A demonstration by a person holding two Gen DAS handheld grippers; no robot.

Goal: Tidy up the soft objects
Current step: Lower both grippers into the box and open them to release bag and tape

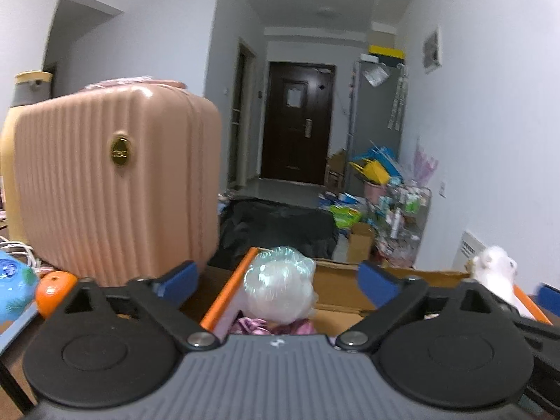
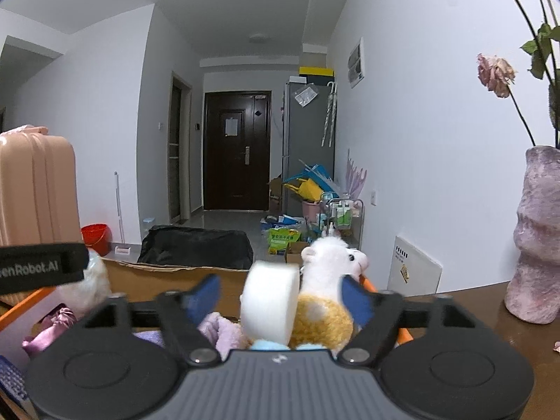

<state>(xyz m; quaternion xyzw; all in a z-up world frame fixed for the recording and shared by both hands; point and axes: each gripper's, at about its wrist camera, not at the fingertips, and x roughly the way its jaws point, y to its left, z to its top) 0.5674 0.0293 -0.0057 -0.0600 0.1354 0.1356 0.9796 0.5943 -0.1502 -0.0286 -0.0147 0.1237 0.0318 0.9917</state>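
An open cardboard box with orange edges (image 1: 227, 290) holds soft toys. In the left wrist view a plastic-wrapped white plush (image 1: 280, 287) with pink satin below sits in it, between the wide-open blue fingers of my left gripper (image 1: 278, 280), untouched. A white alpaca plush (image 1: 497, 273) stands at the box's right edge. In the right wrist view my right gripper (image 2: 283, 297) is open over the box (image 2: 157, 276). A white round sponge (image 2: 271, 301) sits between its fingers, free of both. The alpaca plush (image 2: 332, 273) with a yellow body stands behind it. A lilac plush (image 2: 224, 329) lies below.
A pink ribbed suitcase (image 1: 115, 189) stands left of the box. An orange ball (image 1: 54, 292) and a blue toy (image 1: 14, 287) lie at far left. A purple vase (image 2: 535, 234) with dried roses stands on the brown table at right. A black bag (image 2: 196, 245) lies on the floor beyond.
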